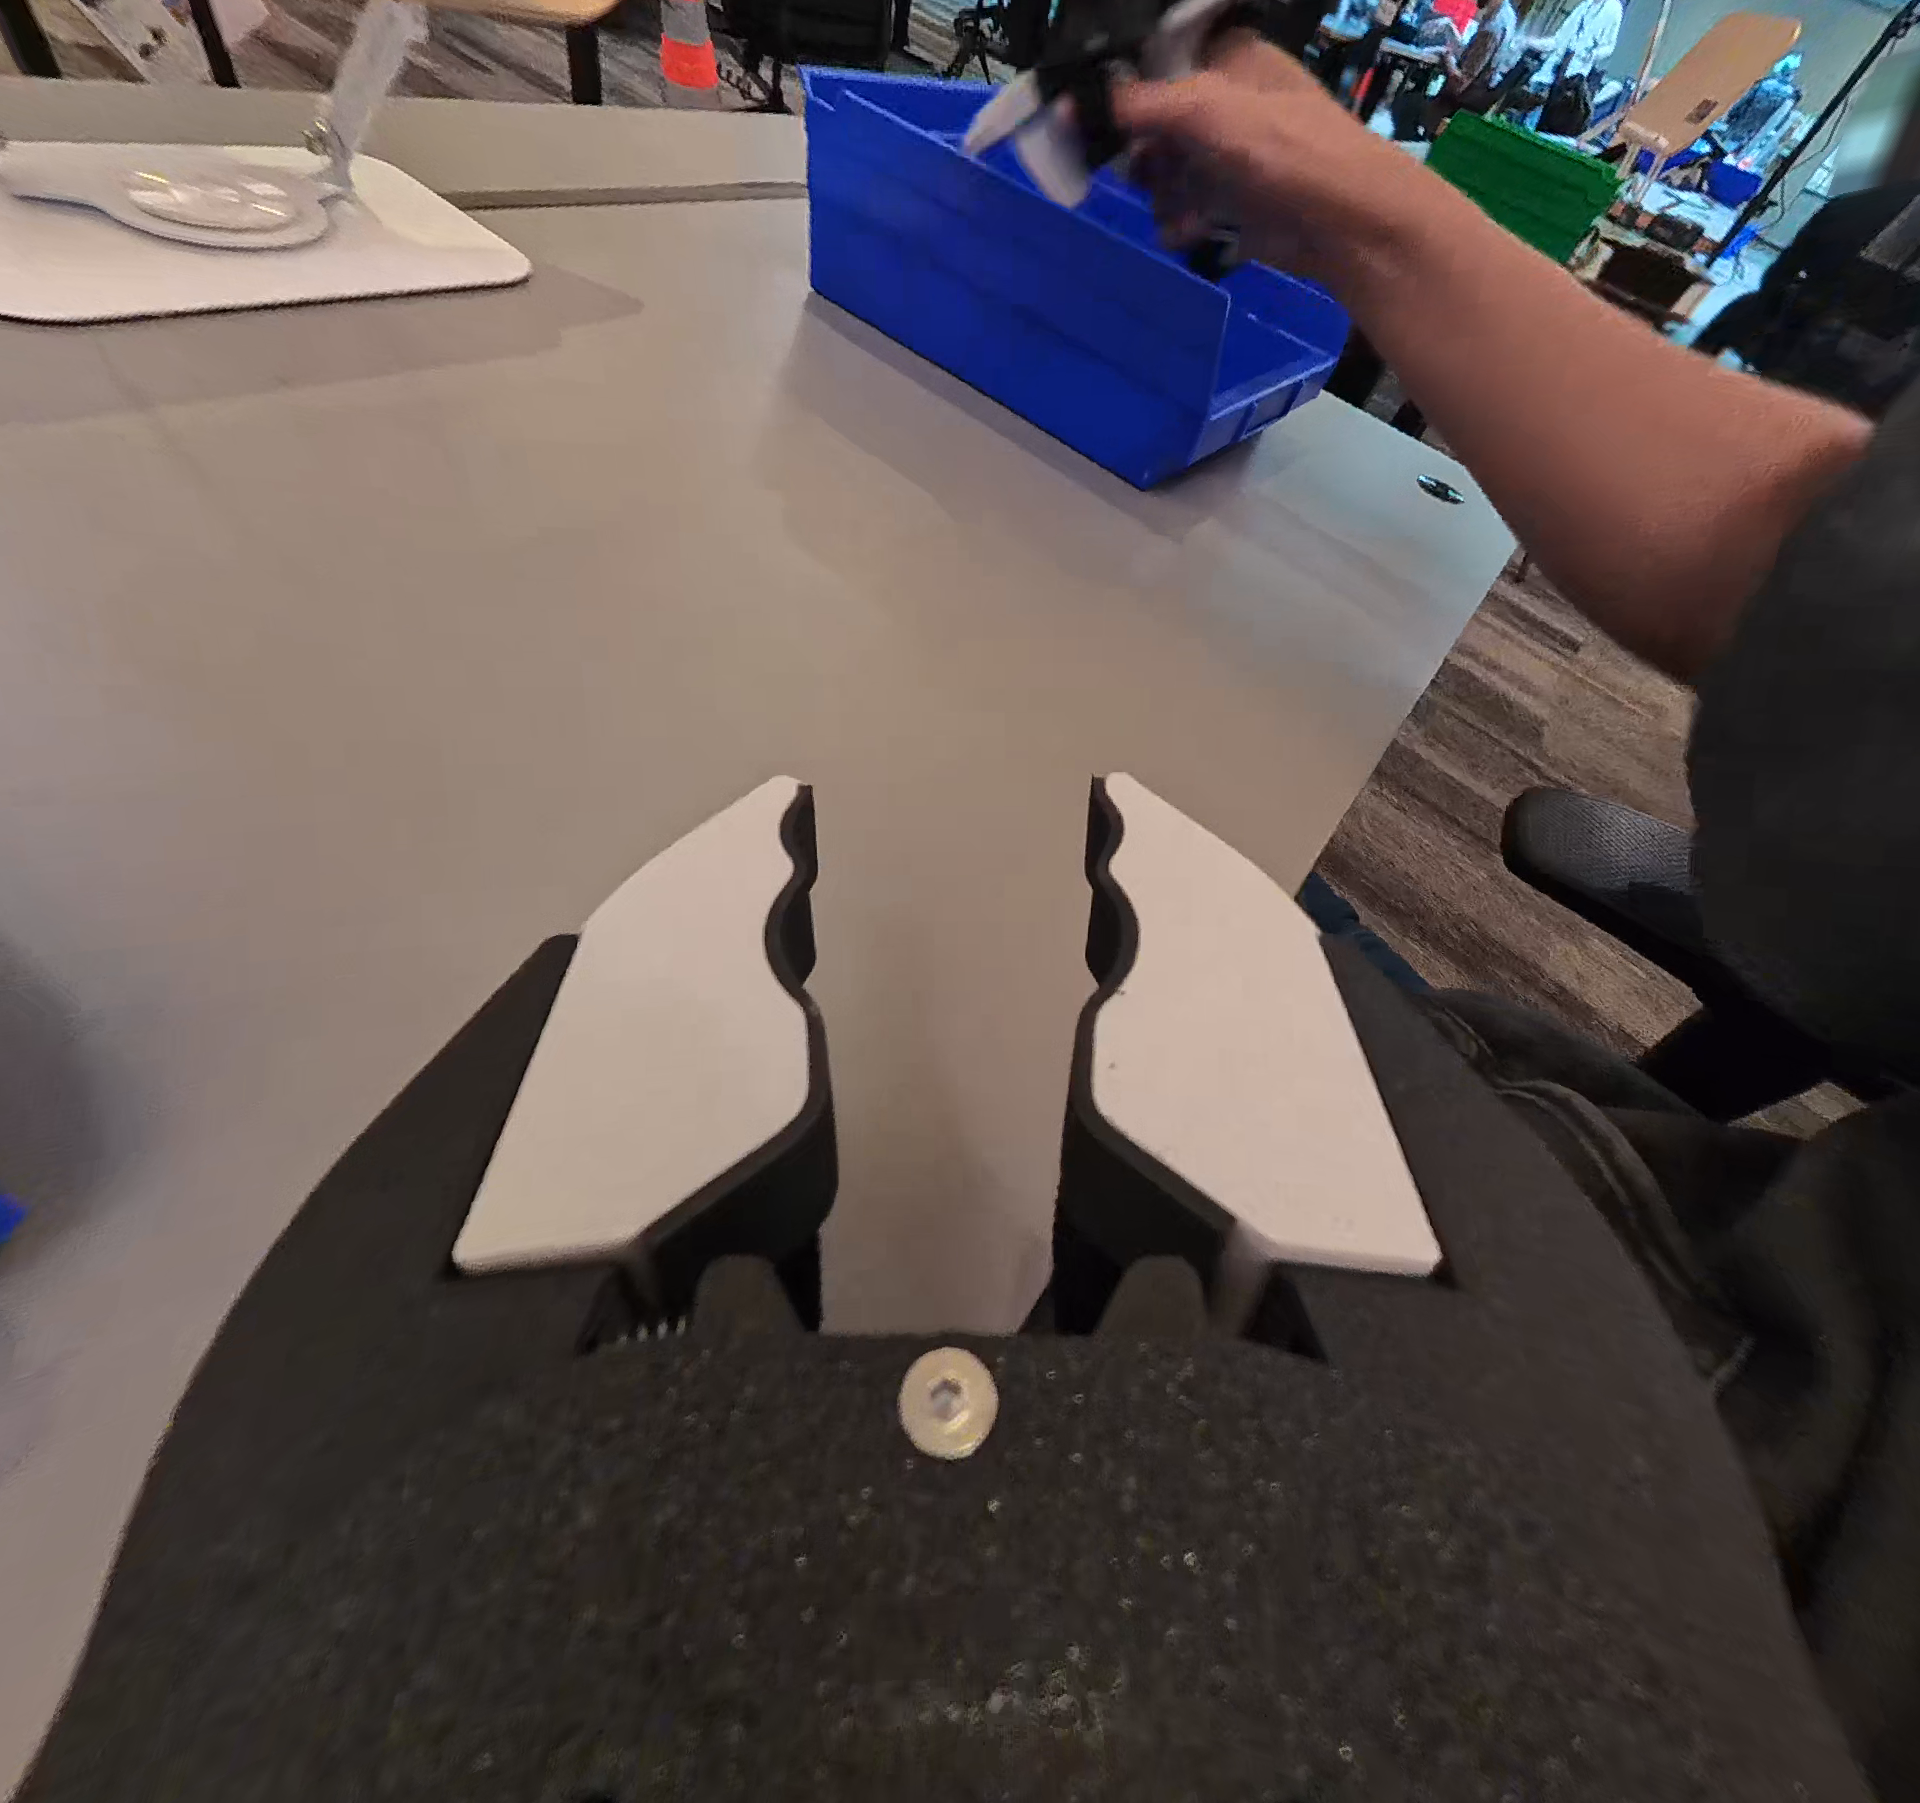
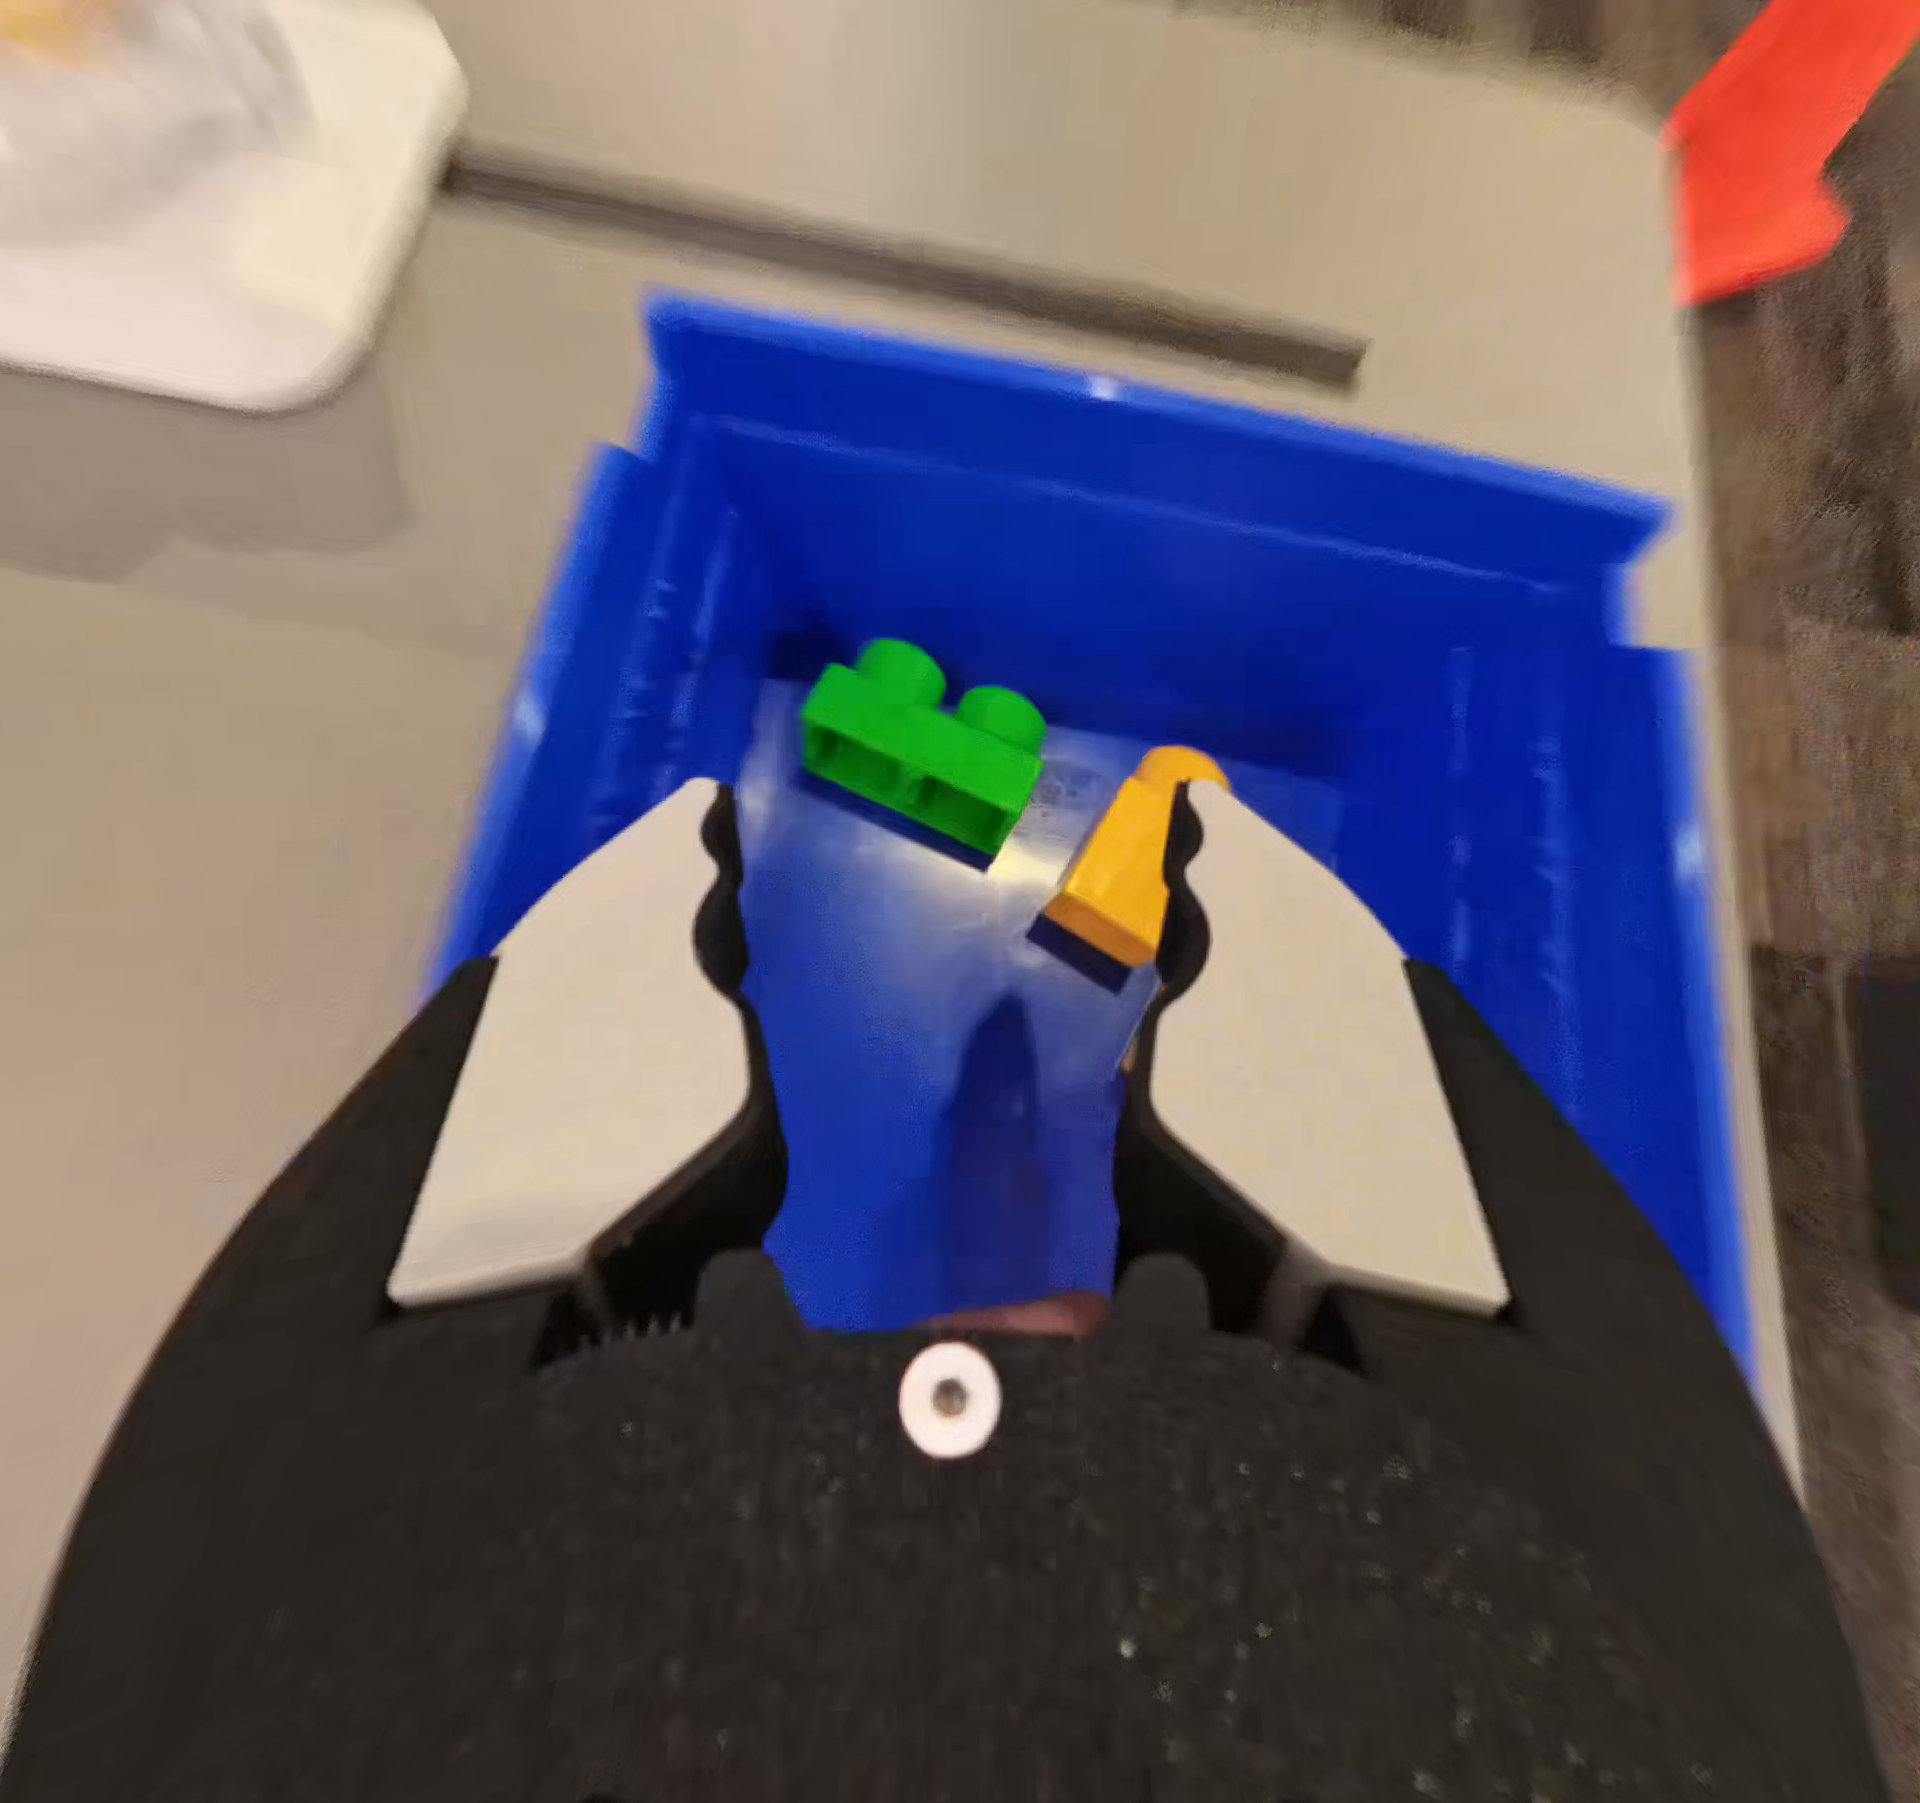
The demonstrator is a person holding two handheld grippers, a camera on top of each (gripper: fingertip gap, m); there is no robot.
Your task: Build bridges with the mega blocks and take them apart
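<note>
Right tool over the blue bin, left tool idle above the tabletop

The right tool [image 2: 951, 797] hangs over the blue bin [image 2: 1143, 527], jaws spread wide and gripping nothing; inside the bin a green block [image 2: 920, 751] lies on the floor just beyond the fingertips, and a yellow block [image 2: 1117, 870] lies beside it, against the inner edge of the right-hand finger (whether touching, the blur hides). The left tool [image 1: 948, 787], jaws parted and empty, hovers above the grey tabletop [image 1: 520, 558], well short of the bin [image 1: 1018, 299], with a white stand [image 1: 239, 226] off to the bin's left.
</note>
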